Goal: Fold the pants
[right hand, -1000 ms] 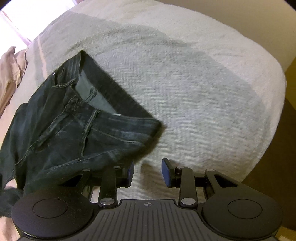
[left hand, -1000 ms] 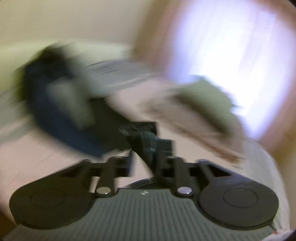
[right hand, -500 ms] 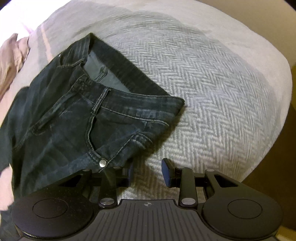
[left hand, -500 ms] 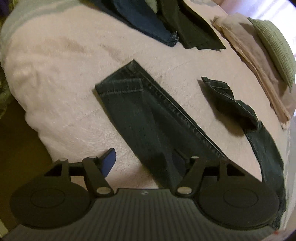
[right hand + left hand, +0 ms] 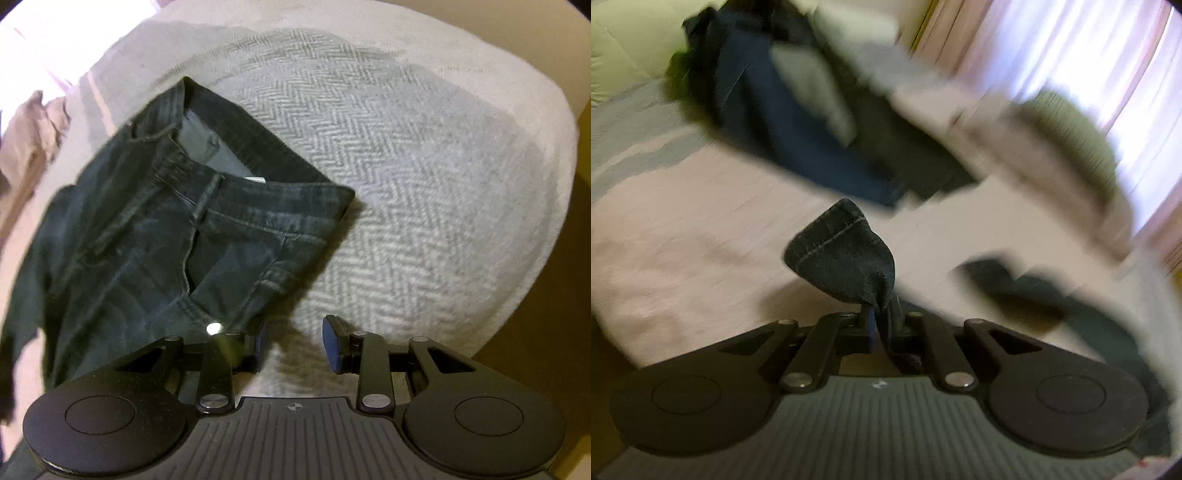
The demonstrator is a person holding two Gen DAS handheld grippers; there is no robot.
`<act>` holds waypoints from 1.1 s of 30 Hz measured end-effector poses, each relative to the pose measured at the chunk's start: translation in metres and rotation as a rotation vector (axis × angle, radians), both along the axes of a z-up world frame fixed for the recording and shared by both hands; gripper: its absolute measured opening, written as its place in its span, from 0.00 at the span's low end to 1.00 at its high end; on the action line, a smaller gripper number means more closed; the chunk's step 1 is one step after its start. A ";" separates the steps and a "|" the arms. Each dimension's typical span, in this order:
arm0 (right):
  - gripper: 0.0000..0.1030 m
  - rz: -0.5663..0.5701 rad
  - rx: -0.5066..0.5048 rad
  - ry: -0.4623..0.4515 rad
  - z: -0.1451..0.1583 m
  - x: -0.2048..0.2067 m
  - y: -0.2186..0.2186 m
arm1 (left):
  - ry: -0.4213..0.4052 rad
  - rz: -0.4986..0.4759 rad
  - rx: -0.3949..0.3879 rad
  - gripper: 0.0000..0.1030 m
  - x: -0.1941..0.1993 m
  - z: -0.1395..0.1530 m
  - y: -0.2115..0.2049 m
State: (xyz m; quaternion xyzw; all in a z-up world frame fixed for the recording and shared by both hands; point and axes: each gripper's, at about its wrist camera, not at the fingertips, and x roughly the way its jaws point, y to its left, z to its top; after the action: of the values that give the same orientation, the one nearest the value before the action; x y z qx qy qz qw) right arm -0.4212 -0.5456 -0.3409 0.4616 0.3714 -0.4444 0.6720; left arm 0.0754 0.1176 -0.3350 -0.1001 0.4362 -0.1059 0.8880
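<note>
Left tool: the black two-finger left tool (image 5: 881,323) is closing, and a bunched end of the dark blue denim pants (image 5: 846,254) is pinched between its fingers. The cloth sticks up from the tips in a small hump with a stitched hem across it.

Right tool: the black right tool (image 5: 293,341) with blue pads is released. Its pads (image 5: 330,341) stand apart with nothing between them, just over the blanket and beside the waist of the pants.

Pants: the pants (image 5: 177,236) lie on the bed. In the right wrist view the waist end shows, with the waistband, a belt loop, a pocket and a shiny metal button (image 5: 213,328) near the left finger. The grey inside of the waist shows at the top.

Bed: a grey and white zigzag woven blanket (image 5: 424,184) covers this end. In the left wrist view the bed cover looks pale pink (image 5: 683,236).

Other things: a blurred pile of dark blue and black clothes (image 5: 783,122) lies further up the bed. A green pillow (image 5: 1071,140) and a tan cloth (image 5: 26,147) sit near the bright pink curtain (image 5: 1089,55).
</note>
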 end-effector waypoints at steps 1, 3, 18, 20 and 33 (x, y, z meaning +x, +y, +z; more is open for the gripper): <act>0.29 -0.010 0.009 -0.023 -0.002 -0.002 0.001 | 0.057 0.017 0.049 0.16 0.006 -0.017 -0.001; 0.29 -0.062 0.037 -0.085 -0.011 -0.009 0.003 | 0.177 0.057 0.117 0.19 0.007 -0.050 -0.005; 0.15 -0.315 0.010 -0.415 -0.038 -0.034 -0.035 | 0.195 0.247 -0.161 0.46 -0.019 -0.059 0.016; 0.01 -0.271 -0.047 -0.433 -0.025 -0.025 -0.038 | 0.193 0.219 -0.147 0.46 -0.021 -0.057 0.009; 0.01 -0.371 -0.035 -0.231 -0.038 -0.057 -0.026 | 0.161 0.199 -0.113 0.02 -0.040 -0.060 0.010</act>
State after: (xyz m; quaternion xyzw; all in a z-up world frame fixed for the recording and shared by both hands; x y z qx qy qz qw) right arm -0.4785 -0.5716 -0.3789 0.5582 0.1926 -0.5111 0.6246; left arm 0.0357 0.1272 -0.3948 -0.2008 0.4874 -0.0331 0.8491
